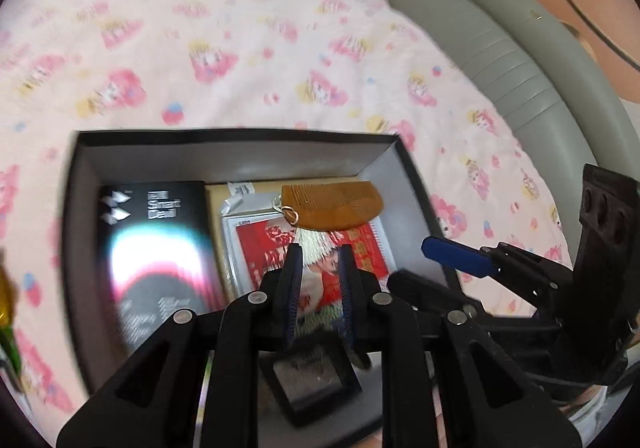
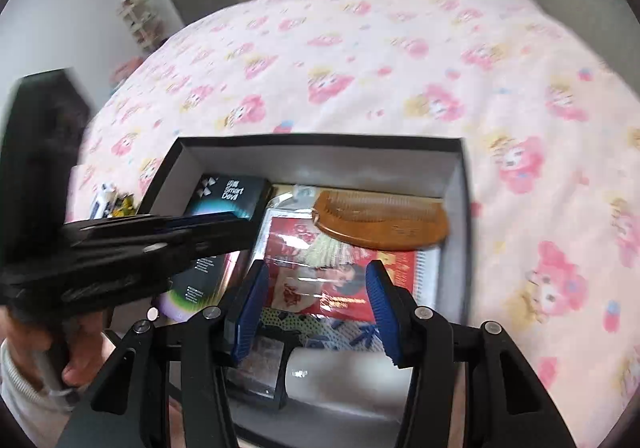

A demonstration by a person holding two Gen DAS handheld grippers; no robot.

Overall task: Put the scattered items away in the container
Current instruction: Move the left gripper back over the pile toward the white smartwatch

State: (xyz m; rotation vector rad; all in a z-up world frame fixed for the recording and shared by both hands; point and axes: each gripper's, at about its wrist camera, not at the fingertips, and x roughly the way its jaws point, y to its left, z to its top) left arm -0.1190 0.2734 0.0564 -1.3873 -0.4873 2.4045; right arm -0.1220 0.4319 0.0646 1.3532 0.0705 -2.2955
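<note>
A black open box (image 1: 236, 139) (image 2: 320, 141) lies on a pink patterned blanket. Inside it are a black "Smart Devil" carton (image 1: 156, 244) (image 2: 230, 195), a red packet (image 1: 280, 248) (image 2: 340, 284), a wooden comb (image 1: 332, 205) (image 2: 380, 221), a small black square case (image 1: 312, 376) and a white cylinder (image 2: 344, 372). My left gripper (image 1: 320, 268) hovers over the red packet, open by a narrow gap with nothing between its fingers. Over the box's near half my right gripper (image 2: 318, 284) is wide open and empty, with the white cylinder lying below it.
Small yellow and white items (image 2: 112, 203) lie on the blanket left of the box, and a gold-green one (image 1: 6, 312) shows at the frame edge. A grey padded edge (image 1: 500, 47) borders the blanket on the right. A hand (image 2: 76, 352) holds the left gripper.
</note>
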